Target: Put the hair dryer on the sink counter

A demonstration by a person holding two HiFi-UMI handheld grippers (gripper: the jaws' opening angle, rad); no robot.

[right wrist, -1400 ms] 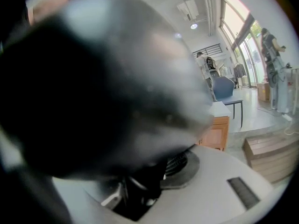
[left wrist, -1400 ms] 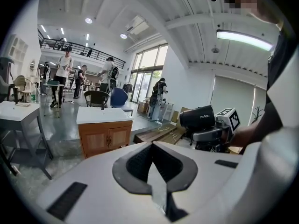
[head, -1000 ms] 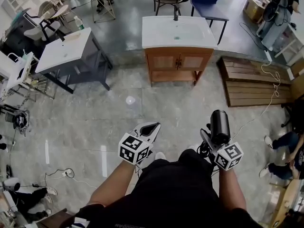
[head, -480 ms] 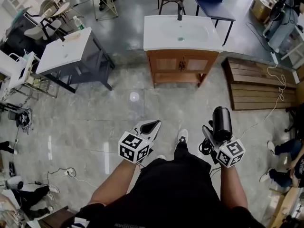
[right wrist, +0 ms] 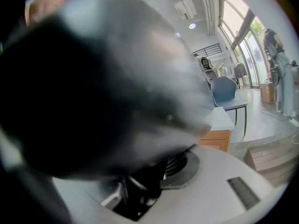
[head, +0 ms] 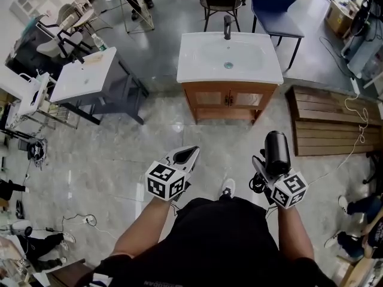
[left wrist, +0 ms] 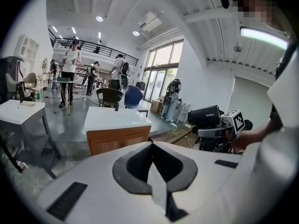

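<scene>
The right gripper (head: 263,171) is pinching the black hair dryer (head: 277,151), holding it above the floor, well short of the sink counter (head: 194,70). The left gripper (head: 183,156), jaws pressed together and empty, is pointing toward that counter.

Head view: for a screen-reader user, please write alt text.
From above, a person faces a sink counter on a wooden cabinet, holding a black hair dryer in the right tool; the left tool is shut and empty.
</scene>
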